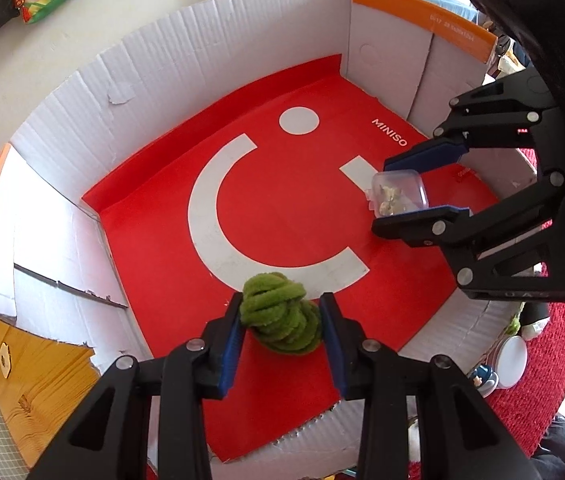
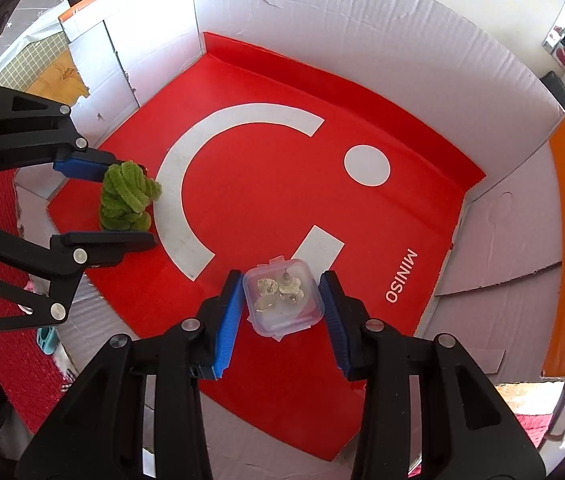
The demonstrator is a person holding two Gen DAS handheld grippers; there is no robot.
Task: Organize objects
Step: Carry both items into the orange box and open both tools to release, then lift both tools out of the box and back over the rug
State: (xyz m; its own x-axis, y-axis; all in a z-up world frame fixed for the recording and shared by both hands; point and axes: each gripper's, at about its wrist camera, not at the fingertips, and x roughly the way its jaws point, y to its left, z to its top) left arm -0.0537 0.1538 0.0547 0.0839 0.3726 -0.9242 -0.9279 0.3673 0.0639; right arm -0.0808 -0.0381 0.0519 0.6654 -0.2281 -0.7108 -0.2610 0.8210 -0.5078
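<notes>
Lowered into the cardboard box (image 1: 210, 40) for stowing: left gripper (image 1: 282, 320) pinching green pipe-cleaner bundle (image 1: 280, 312), right gripper (image 2: 281, 300) narrowly straddling clear case (image 2: 282, 300), contact unclear.

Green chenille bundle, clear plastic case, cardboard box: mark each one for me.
Green chenille bundle (image 1: 280, 312), left wrist view, middle of the coiled fuzz.
Clear plastic case (image 2: 282, 296), right wrist view, centre of its lid.
Cardboard box (image 2: 362, 32), right wrist view, white inner wall.
</notes>
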